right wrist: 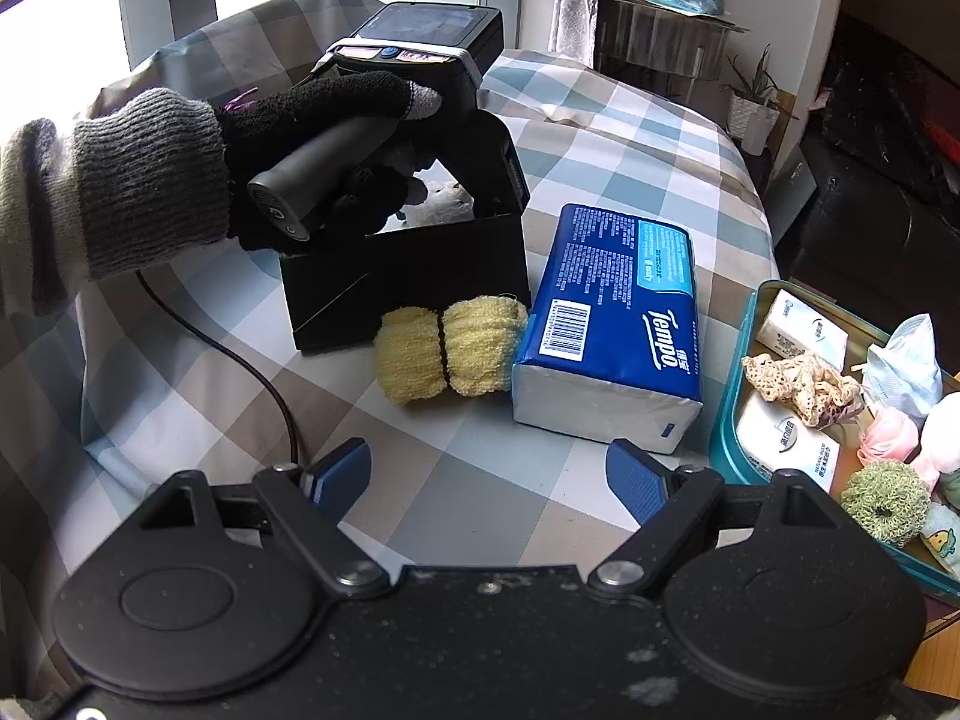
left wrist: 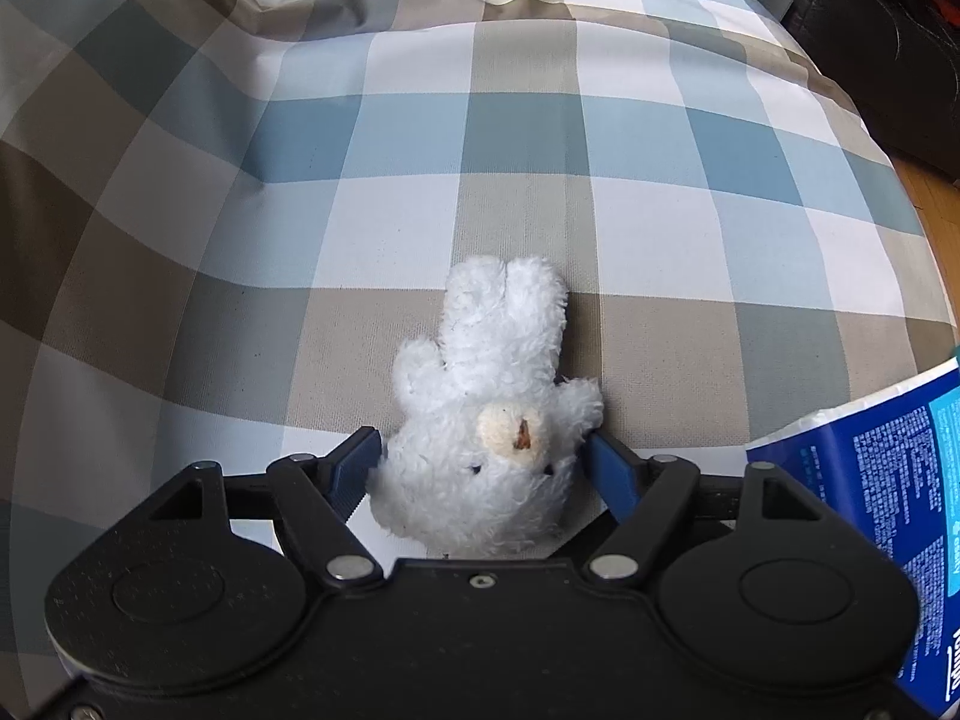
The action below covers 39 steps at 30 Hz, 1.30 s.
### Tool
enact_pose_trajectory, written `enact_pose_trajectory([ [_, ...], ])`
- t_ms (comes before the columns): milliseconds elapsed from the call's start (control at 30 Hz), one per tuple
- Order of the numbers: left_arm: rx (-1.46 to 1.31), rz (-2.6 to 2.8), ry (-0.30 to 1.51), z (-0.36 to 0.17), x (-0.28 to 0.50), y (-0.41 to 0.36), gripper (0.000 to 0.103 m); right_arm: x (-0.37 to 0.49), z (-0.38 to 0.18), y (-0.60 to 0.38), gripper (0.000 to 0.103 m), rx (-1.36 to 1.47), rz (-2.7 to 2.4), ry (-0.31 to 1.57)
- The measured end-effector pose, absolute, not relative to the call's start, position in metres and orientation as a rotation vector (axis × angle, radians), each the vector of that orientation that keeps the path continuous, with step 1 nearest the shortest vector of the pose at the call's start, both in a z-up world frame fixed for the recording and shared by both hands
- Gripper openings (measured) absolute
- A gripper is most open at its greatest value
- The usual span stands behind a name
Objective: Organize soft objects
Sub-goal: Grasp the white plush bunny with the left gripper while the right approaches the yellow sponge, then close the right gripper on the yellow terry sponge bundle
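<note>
Left tongs [left wrist: 483, 462] stand half-open around a white plush toy [left wrist: 486, 414] (pads barely touching); right tongs [right wrist: 486, 474] gape empty over the checked cloth [right wrist: 480, 498].

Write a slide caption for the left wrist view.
Small white fluffy plush bunny lying on checked cloth between the left tongs.

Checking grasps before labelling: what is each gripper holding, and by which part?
Right gripper: nothing, jaws open. Left gripper: its pads flank the white plush rabbit at its head, on the bedspread; whether they grip cannot be told.
</note>
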<state>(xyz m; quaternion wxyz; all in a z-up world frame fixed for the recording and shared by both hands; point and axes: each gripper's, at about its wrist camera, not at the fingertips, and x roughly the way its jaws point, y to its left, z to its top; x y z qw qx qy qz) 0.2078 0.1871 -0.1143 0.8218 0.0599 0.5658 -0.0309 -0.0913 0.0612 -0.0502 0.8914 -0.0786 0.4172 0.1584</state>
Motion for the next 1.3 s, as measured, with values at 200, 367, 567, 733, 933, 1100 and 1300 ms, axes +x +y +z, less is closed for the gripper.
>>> enact_pose_trajectory([
  [200,0.180,-0.105,1.185,-0.114,0.212,0.183,0.066,-0.090,-0.054,0.064,0.085,-0.172,0.328,0.877],
  [367,0.230,-0.130,1.160,-0.106,0.204,0.186,0.051,-0.087,-0.054,0.065,0.085,-0.176,0.316,0.879],
  [567,0.222,-0.138,1.143,-0.095,0.192,0.219,0.051,-0.079,-0.050,0.070,0.085,-0.159,0.313,0.869],
  [733,0.219,-0.122,1.131,-0.097,0.188,0.245,0.051,-0.067,-0.048,0.082,0.085,-0.184,0.310,0.856],
  [933,0.170,-0.096,1.172,-0.111,0.196,0.262,0.051,-0.047,-0.049,0.099,0.085,-0.187,0.285,0.859],
  [1100,0.142,-0.071,1.206,-0.113,0.202,0.264,0.051,-0.028,-0.054,0.121,0.085,-0.209,0.268,0.857],
  [1300,0.159,-0.063,1.235,-0.113,0.204,0.261,0.051,-0.007,-0.071,0.141,0.085,-0.235,0.247,0.878],
])
